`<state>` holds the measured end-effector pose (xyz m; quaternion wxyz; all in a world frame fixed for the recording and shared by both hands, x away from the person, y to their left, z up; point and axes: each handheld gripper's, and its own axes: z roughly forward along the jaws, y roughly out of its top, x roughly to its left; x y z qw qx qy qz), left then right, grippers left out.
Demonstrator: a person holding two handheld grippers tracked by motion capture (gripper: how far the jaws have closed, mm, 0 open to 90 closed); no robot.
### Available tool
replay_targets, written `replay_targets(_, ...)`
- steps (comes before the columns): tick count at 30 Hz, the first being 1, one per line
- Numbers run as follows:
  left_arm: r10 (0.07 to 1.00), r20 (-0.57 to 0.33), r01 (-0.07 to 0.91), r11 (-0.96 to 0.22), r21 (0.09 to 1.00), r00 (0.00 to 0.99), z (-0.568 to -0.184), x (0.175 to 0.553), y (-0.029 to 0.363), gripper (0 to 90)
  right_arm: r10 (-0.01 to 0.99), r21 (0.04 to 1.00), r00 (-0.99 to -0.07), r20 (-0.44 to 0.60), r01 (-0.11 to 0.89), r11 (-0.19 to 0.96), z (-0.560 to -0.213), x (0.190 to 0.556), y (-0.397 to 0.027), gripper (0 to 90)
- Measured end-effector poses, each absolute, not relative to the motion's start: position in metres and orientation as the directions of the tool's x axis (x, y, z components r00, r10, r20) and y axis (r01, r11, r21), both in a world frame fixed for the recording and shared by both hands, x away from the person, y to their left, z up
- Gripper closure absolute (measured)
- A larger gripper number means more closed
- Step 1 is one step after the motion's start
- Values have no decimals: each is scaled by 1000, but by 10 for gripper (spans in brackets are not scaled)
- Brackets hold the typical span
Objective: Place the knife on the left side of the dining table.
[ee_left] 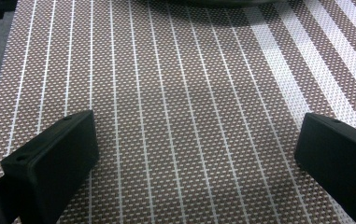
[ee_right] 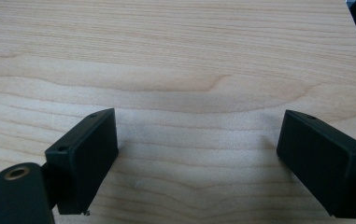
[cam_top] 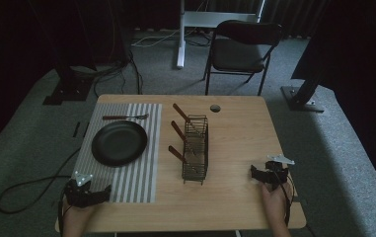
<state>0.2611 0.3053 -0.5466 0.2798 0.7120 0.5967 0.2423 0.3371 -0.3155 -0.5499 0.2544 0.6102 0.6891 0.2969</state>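
Placemat [ee_left: 175, 93] woven, striped | table [ee_right: 175, 56] pale woodgrain | left claw [ee_left: 196, 154], right claw [ee_right: 196, 154] wide apart, empty

- A light wooden table [cam_top: 235, 133] is standing on grey carpet, a round grommet hole [cam_top: 215, 108] showing near its far edge.
- A striped placemat [cam_top: 148, 148] is lying on its left part.
- A wire rack [cam_top: 196, 148] is sitting at the centre, just beside the placemat.

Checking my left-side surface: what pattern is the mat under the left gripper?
The placemat is brown-grey weave with white stripes, clearest in the left gripper view.
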Motion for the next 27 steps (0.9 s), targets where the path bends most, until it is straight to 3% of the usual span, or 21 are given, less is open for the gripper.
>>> replay_targets(27, 977, 16, 714, -167, 680, 214, -543, 261, 306, 17, 992, 719, -126, 12, 690, 79, -550, 337, -316, 116)
